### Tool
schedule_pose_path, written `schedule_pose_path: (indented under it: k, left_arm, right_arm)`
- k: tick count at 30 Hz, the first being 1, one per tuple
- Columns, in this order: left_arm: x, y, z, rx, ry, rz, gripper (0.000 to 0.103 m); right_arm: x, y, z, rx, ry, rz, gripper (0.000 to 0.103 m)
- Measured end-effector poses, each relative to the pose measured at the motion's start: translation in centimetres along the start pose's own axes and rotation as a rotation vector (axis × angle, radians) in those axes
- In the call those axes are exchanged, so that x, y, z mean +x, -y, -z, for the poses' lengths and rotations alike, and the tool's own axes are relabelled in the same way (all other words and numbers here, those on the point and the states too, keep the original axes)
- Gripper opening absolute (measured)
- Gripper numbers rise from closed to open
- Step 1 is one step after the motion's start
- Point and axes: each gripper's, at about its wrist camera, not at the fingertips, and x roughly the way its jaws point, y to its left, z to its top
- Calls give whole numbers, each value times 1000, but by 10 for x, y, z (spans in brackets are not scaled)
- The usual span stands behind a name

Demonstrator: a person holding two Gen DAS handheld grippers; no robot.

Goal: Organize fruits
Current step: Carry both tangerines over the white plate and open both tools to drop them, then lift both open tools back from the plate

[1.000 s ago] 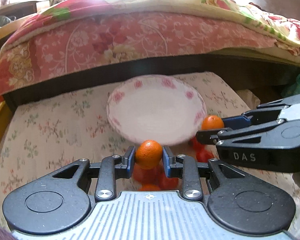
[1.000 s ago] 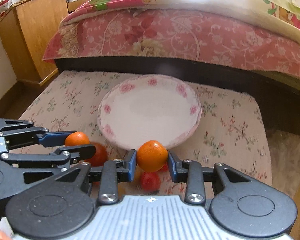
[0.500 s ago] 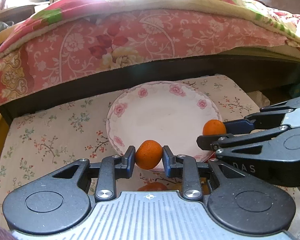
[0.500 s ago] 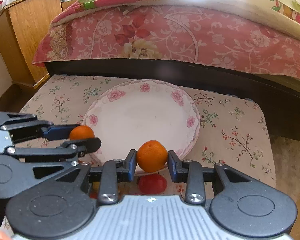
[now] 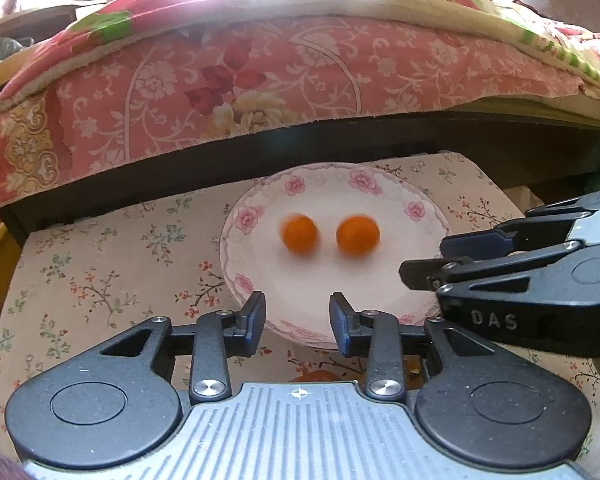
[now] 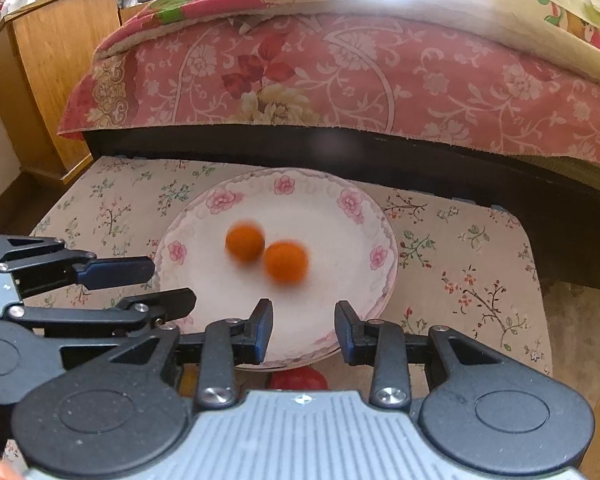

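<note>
Left gripper [image 5: 298, 320] held low and level, pointing straight ahead, jaws spread wide with nothing between the blue-padded fingers [image 5: 256, 316]. Right gripper [image 6: 303, 326] in the same pose just beside it, jaws likewise parted and bare, black linkage arms splayed to either side of the ribbed grey body. Seen from the left wrist camera, right gripper [image 5: 428, 258] reaching in from the right edge, "DAS" lettered on its black housing. Seen from the right wrist camera, left gripper [image 6: 168, 284] entering from the left edge, one blue-tipped finger above, one black below, a clear gap between them.
</note>
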Motion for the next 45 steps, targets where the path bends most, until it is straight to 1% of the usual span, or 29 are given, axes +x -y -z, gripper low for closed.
schedule_pose_path:
  k: [8,21,29,36,41,45]
  left_arm:
    - [-20,-6,-4,-26,34,-19,46]
    - [-51,-4,9,-34,29,-12,47]
    - [-63,-4,29,-34,0,-4,49]
    - [-66,-9,54,-32,-52,-2,49]
    - [-65,-11,66,-23,-81,11,51]
    - [-64,-13,68,-20,-88,22,51]
  right_arm:
    - [-17,6,-3,33,29,11,37]
    - [-46,3,11,50,28,3,37]
    - [-57,-12,37,32,-21,-32,38]
    - [-52,-28,63,6,-85,-59,38]
    - [-46,-39,71,-24,-107,-78,38]
    - [-38,-43,72,-35,-120,-91,38]
